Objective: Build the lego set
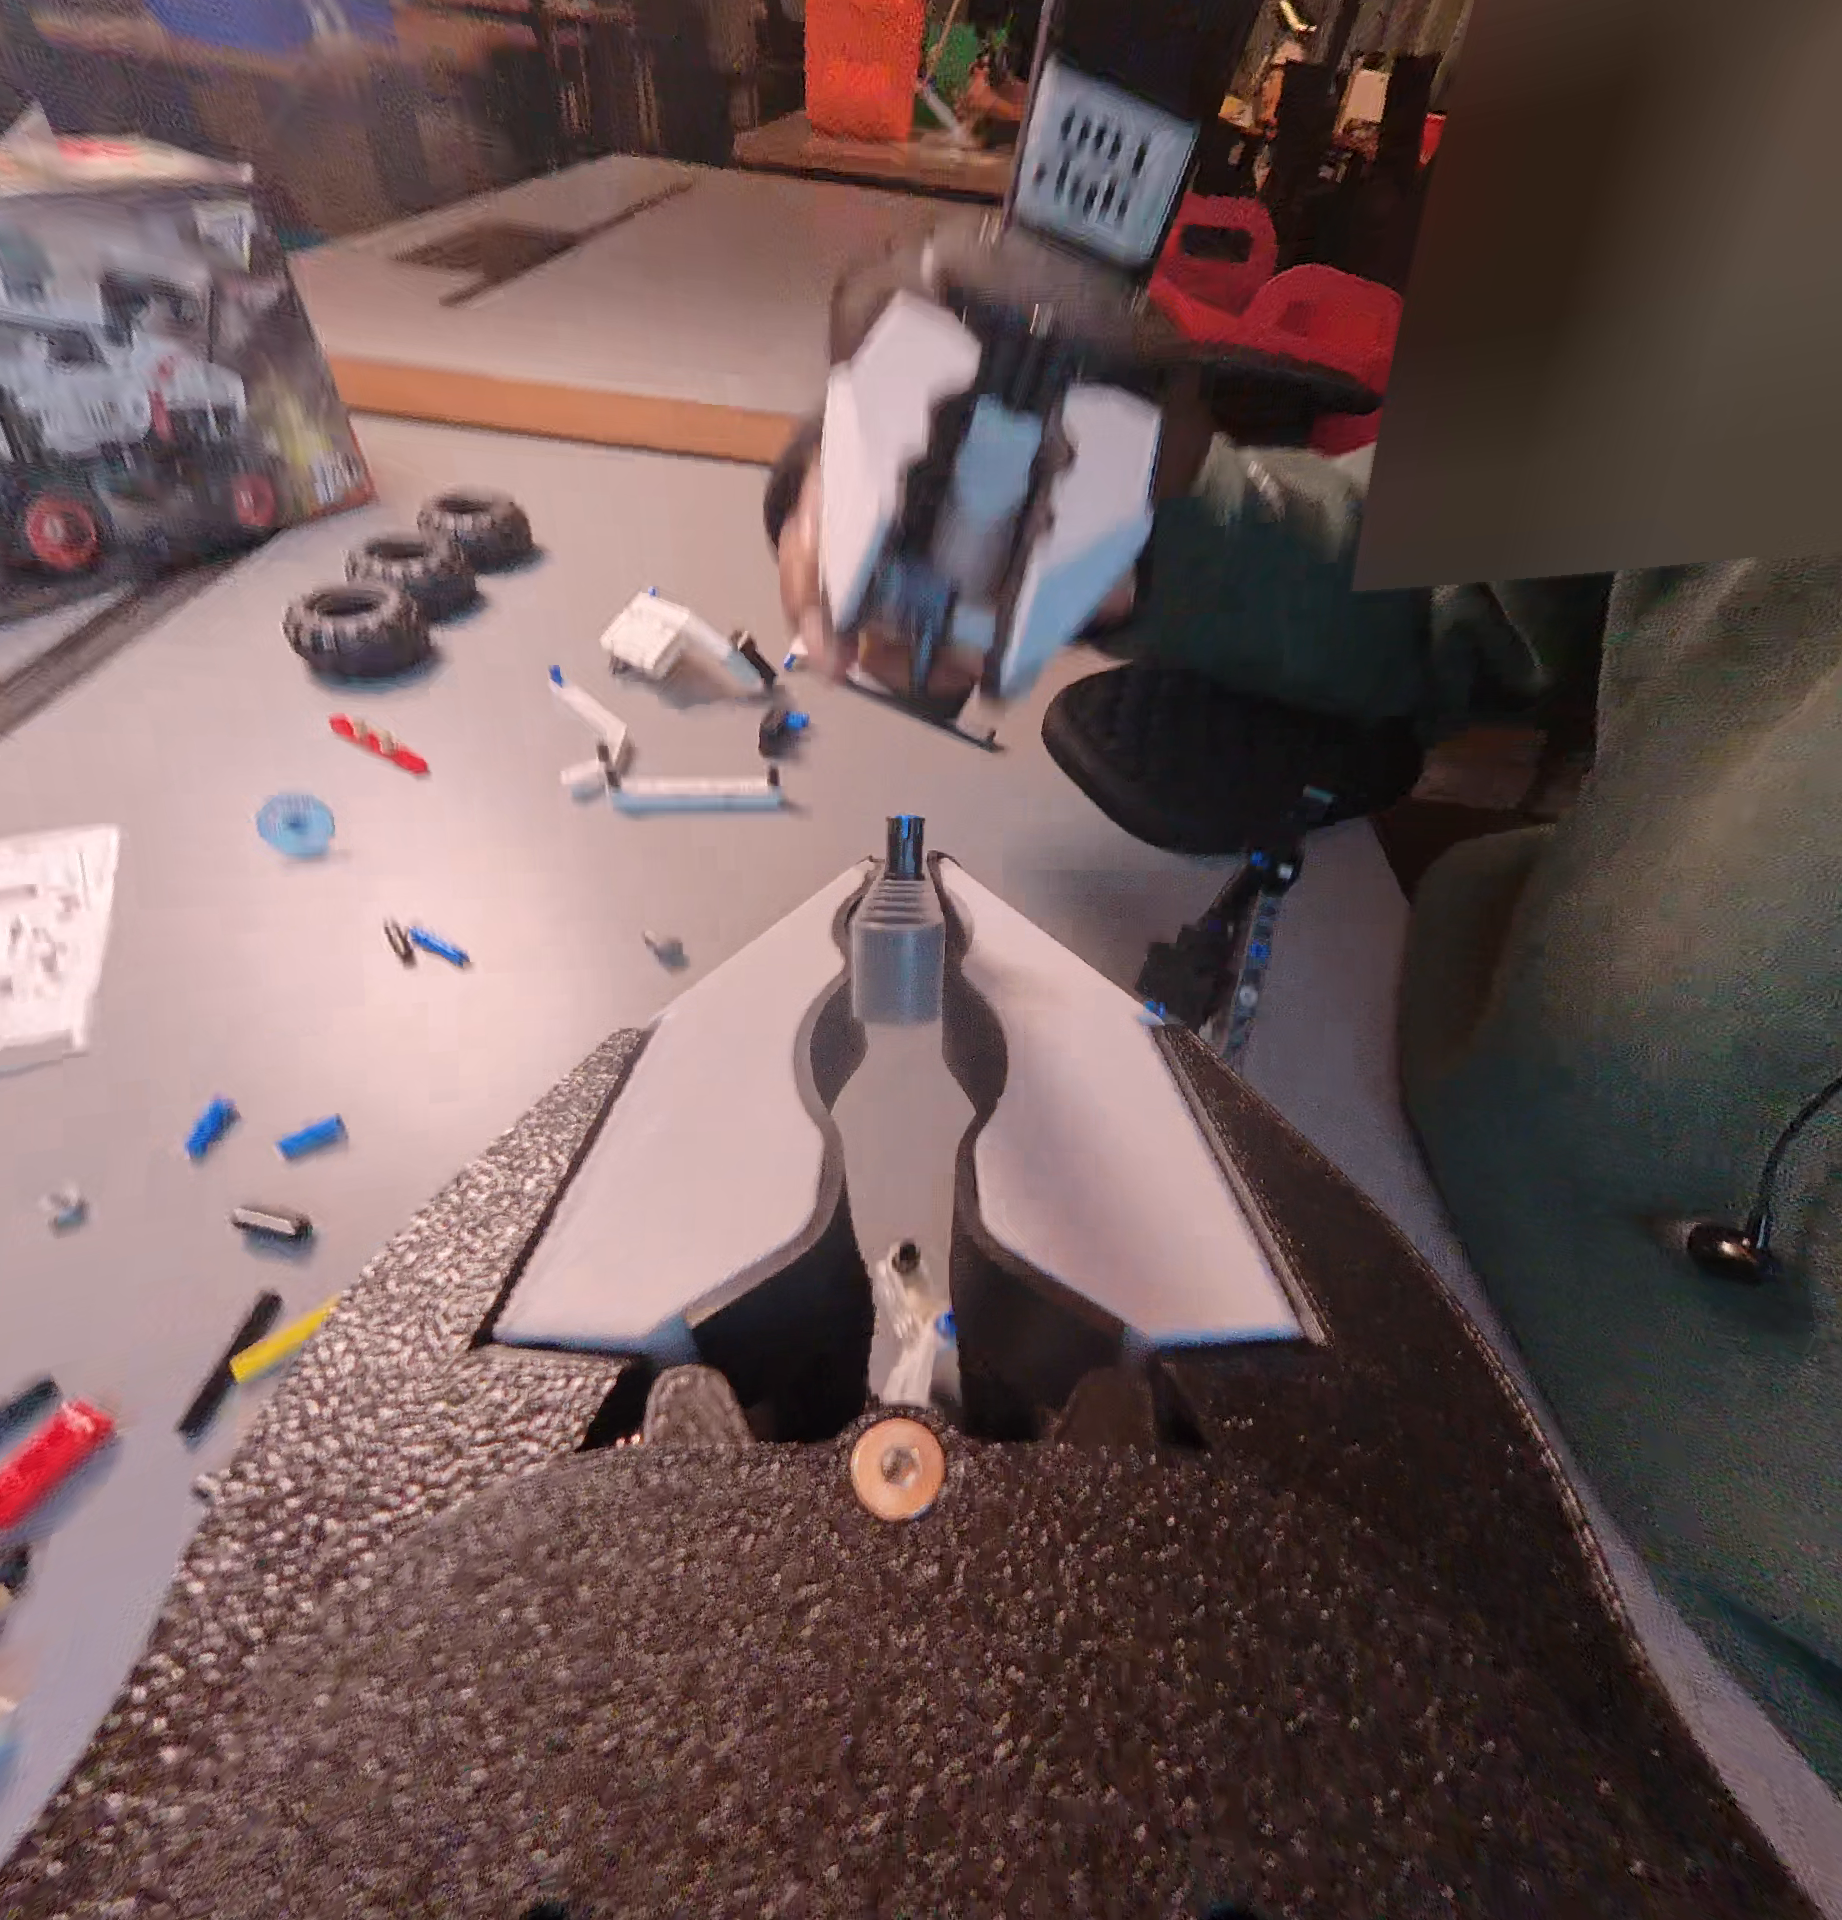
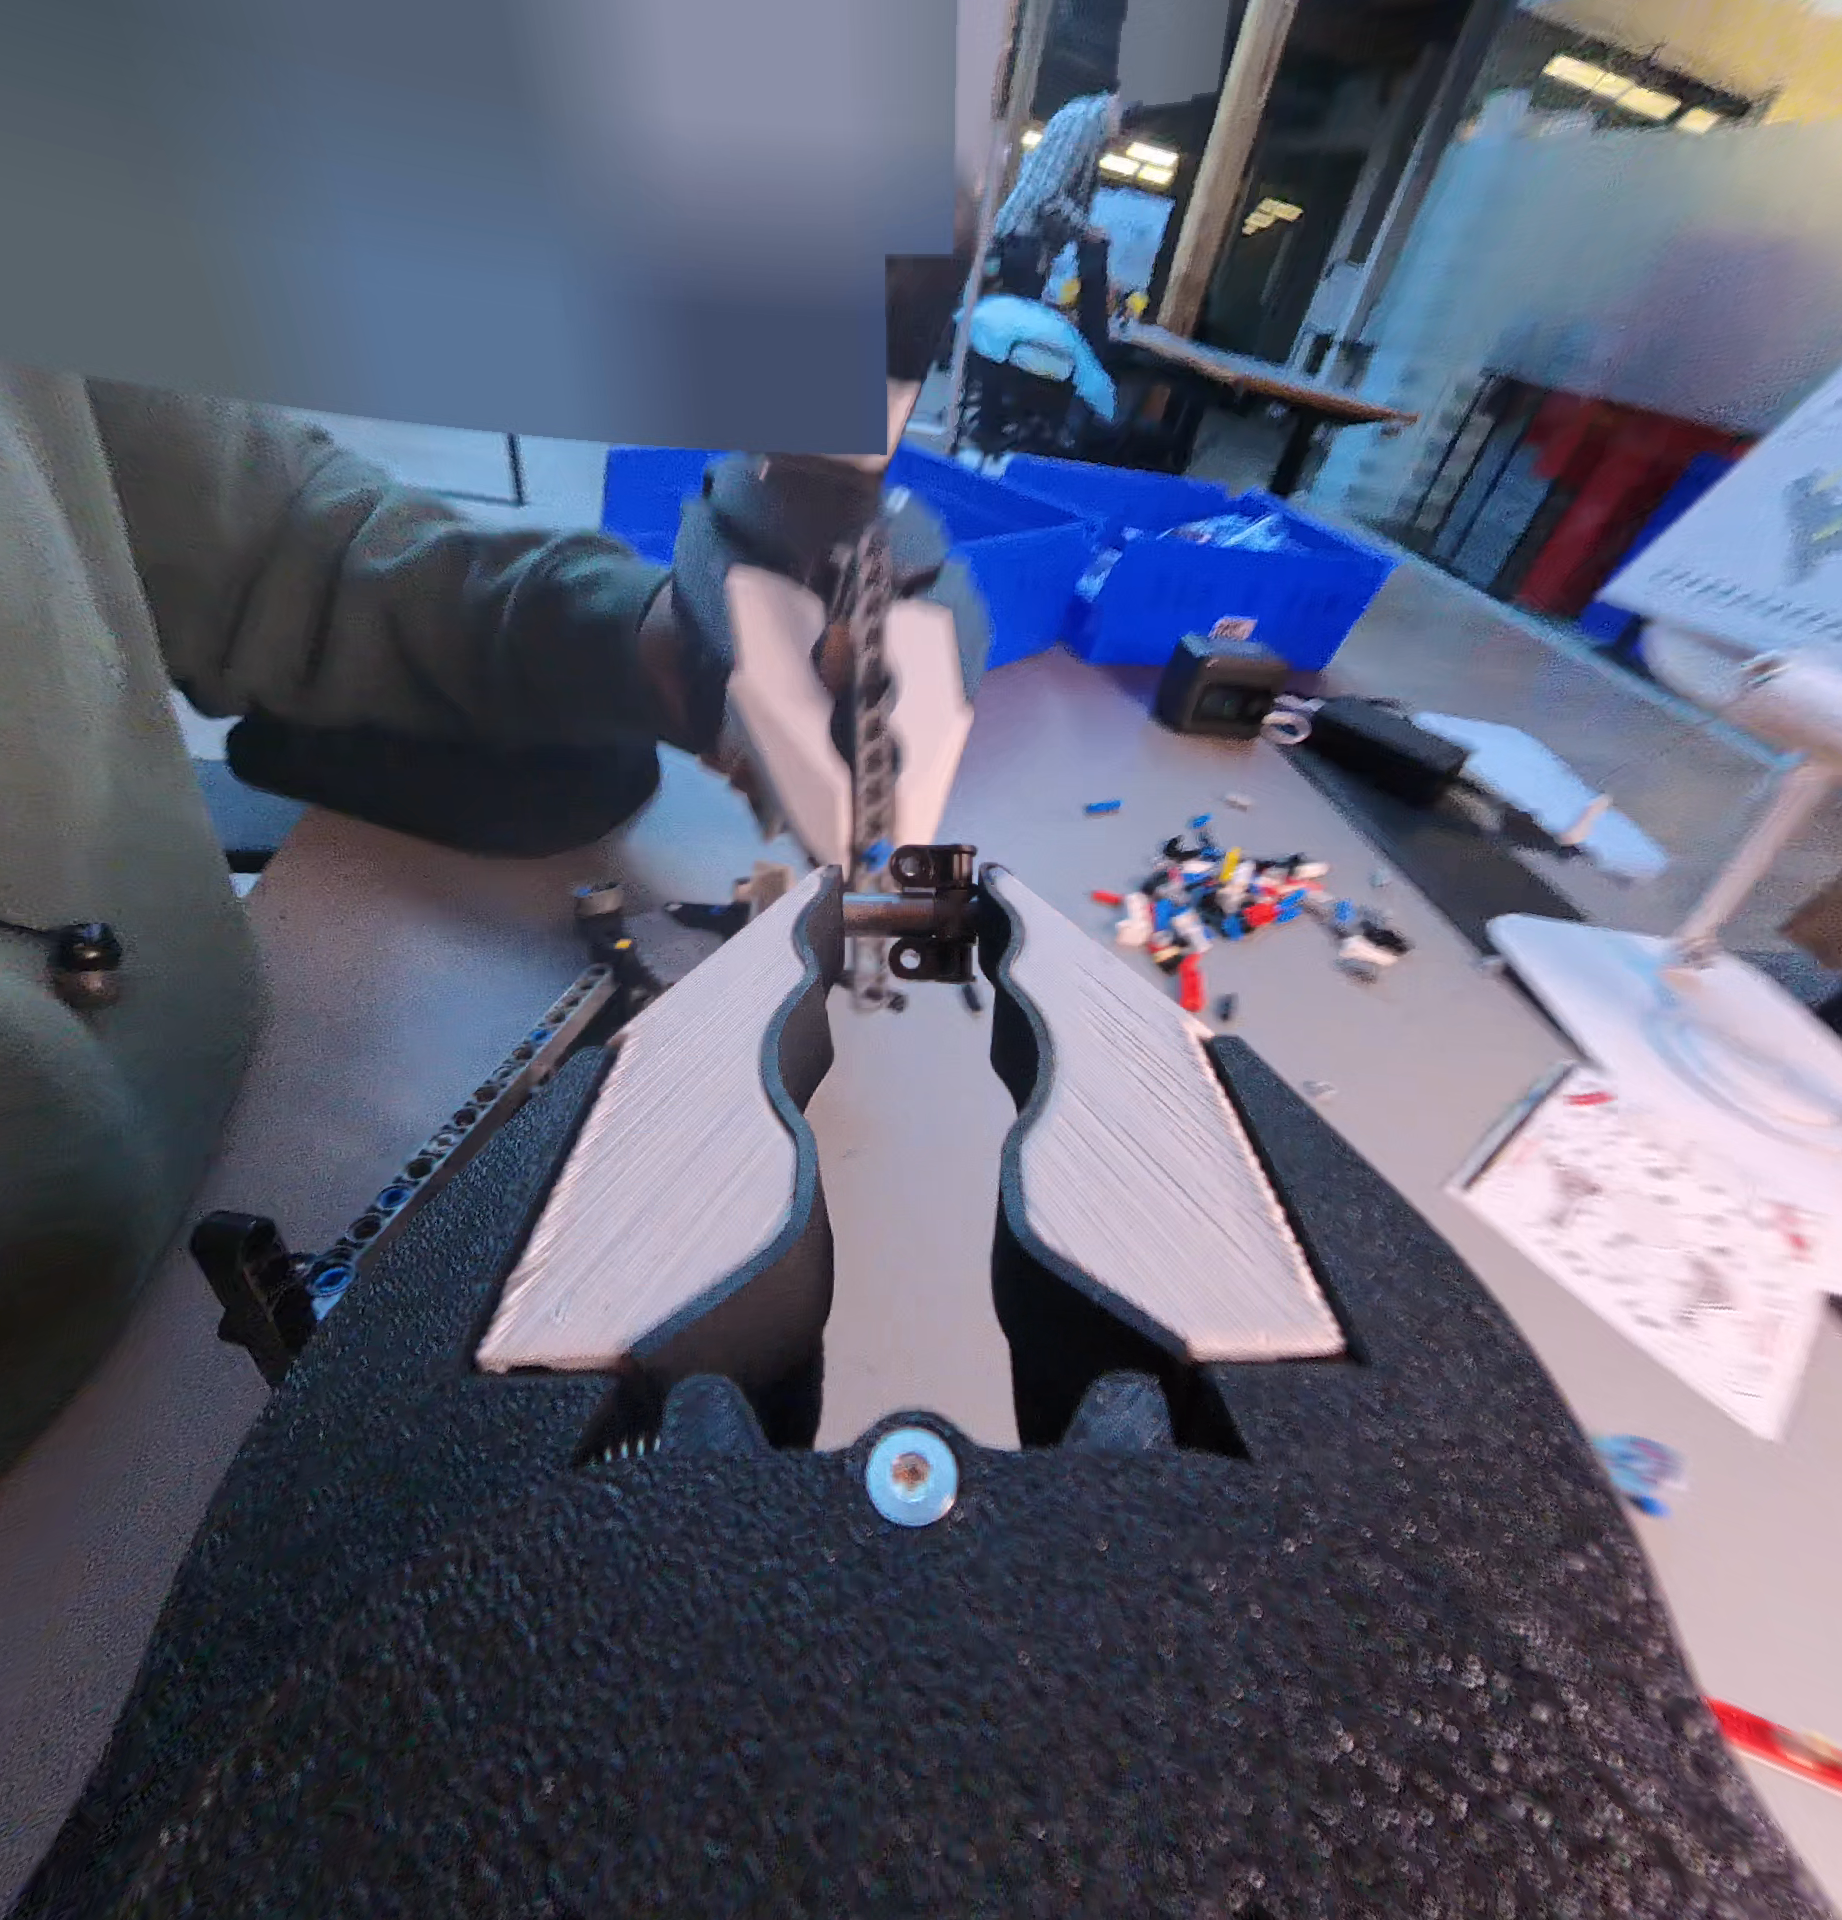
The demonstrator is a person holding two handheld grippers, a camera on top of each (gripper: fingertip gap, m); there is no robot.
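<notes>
My left gripper (image 1: 901, 862) is shut on a grey ribbed piece (image 1: 896, 951) with a black and blue pin at its tip, held above the grey table (image 1: 543, 1039). My right gripper (image 2: 912, 899) is shut on a black connector (image 2: 932, 914) with a short grey axle across its jaws. The two grippers face each other closely. The right gripper shows blurred in the left wrist view (image 1: 927, 655). In the right wrist view the left gripper (image 2: 865, 810) has a long dark beam with holes (image 2: 873, 665) between its fingers.
Three black tyres (image 1: 408, 566), the set's box (image 1: 117, 364), a white sub-assembly (image 1: 678, 644) and a long black beam frame (image 2: 481, 1122) lie on the table. Loose pieces are piled (image 2: 1229, 904) near blue bins (image 2: 1208, 592). Instruction sheets (image 2: 1665, 1247) lie right. The left gripper's tips are roughly 4 cm from the right gripper's. The white sub-assembly (image 1: 678, 644) lies around 25 cm away from my right fingertips.
</notes>
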